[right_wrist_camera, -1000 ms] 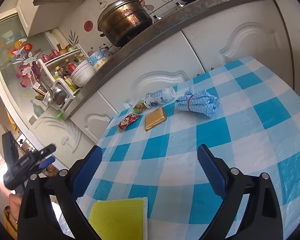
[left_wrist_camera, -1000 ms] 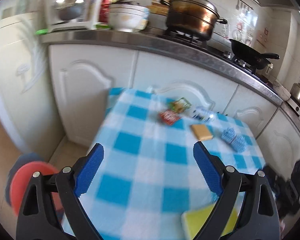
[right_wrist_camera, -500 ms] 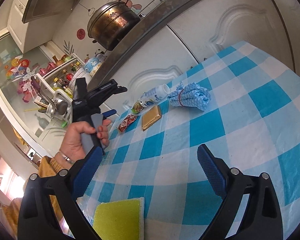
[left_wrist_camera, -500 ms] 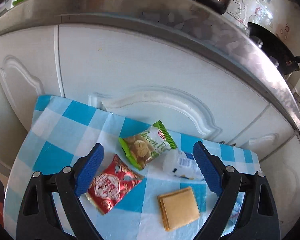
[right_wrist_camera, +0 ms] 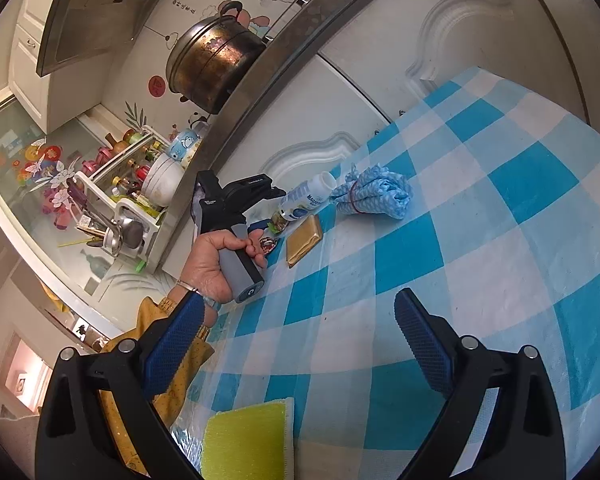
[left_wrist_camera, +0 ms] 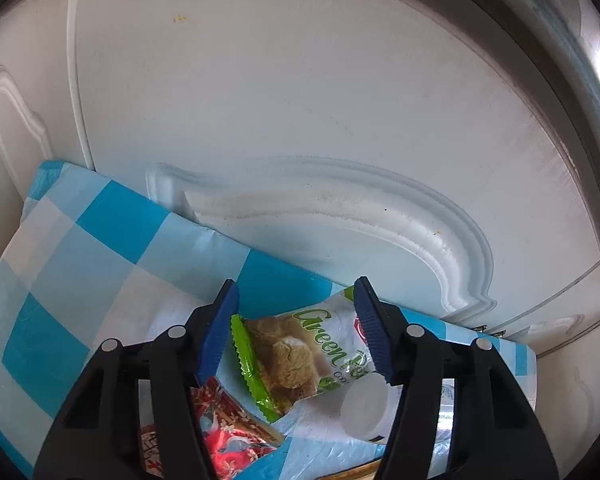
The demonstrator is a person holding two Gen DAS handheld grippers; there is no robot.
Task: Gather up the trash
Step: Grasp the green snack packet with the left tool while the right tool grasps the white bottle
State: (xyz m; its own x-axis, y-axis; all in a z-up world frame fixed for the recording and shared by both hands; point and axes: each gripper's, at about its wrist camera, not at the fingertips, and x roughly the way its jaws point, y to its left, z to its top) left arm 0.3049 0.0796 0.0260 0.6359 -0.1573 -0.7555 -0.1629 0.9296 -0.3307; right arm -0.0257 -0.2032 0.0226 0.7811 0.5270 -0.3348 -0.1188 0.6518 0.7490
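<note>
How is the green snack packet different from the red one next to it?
The green snack packet is white with green edges and shows brown cookies; the red snack packet is red and patterned. The green one lies between the closing fingers of the left gripper; the red one lies lower, partly hidden under the left finger. Both are small wrappers lying flat on the checked tablecloth.

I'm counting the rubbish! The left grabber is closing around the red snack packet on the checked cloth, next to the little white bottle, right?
Not quite. The left wrist view shows the left gripper closing around the green snack packet; the red packet lies beside it, outside the jaws. The white bottle is next to it.
</note>
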